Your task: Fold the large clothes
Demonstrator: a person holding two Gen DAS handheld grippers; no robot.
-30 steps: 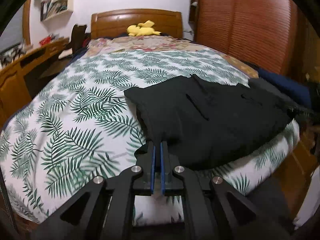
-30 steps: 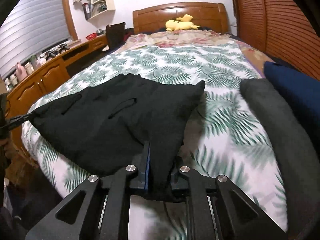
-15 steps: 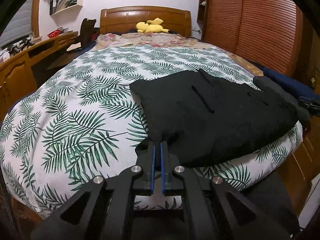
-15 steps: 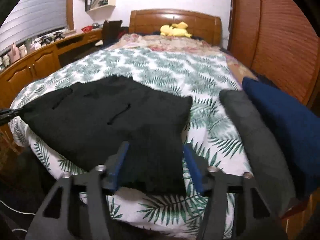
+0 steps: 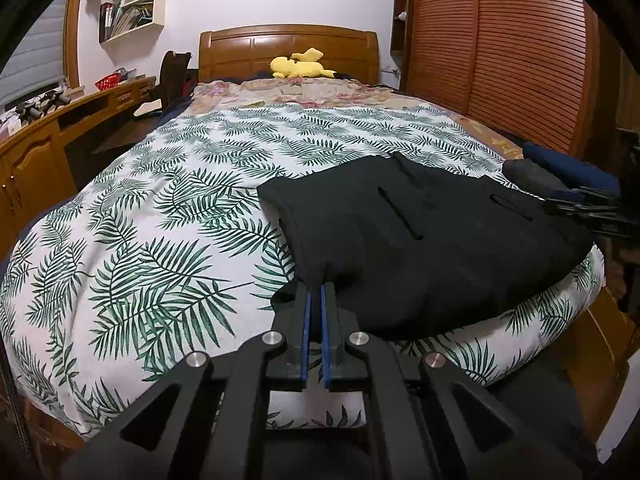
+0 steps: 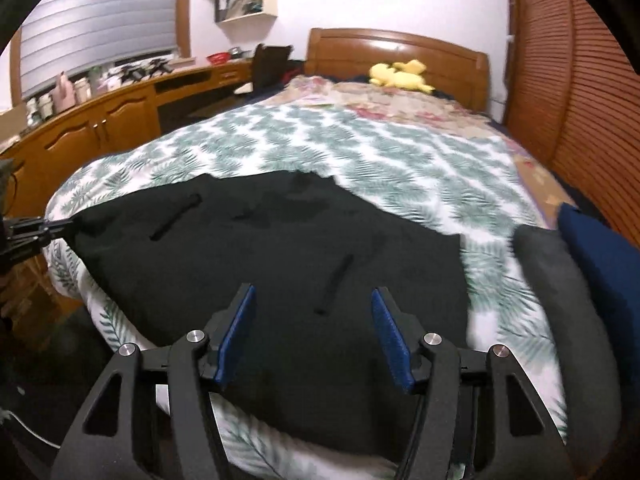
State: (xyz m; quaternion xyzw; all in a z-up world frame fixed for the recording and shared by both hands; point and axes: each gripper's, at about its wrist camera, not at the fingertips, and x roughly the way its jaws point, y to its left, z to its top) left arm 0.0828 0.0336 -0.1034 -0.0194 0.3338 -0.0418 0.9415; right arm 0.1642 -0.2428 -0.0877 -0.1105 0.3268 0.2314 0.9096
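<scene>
A black garment (image 5: 432,248) lies spread over the near end of the bed (image 5: 168,240), with slit pockets on top. My left gripper (image 5: 316,294) is shut on its near left corner, the cloth bunched between the blue pads. In the right wrist view the same garment (image 6: 280,264) fills the middle, and the left gripper (image 6: 66,223) pinches its far left corner. My right gripper (image 6: 314,320) hovers over the garment's near edge. It is open, and its blue pads (image 6: 236,332) stand wide apart with nothing pressed between them.
A folded grey garment (image 6: 560,304) and a navy one (image 6: 600,256) lie along the bed's right side. A yellow plush toy (image 5: 300,65) sits by the wooden headboard (image 5: 288,50). A wooden desk (image 6: 100,120) runs along the left, slatted wardrobe doors (image 5: 500,48) along the right.
The right gripper let go of the garment's corner, opened wide and drew back and sideways, so the cloth now lies flat under it. The left gripper kept its grip and barely moved.
</scene>
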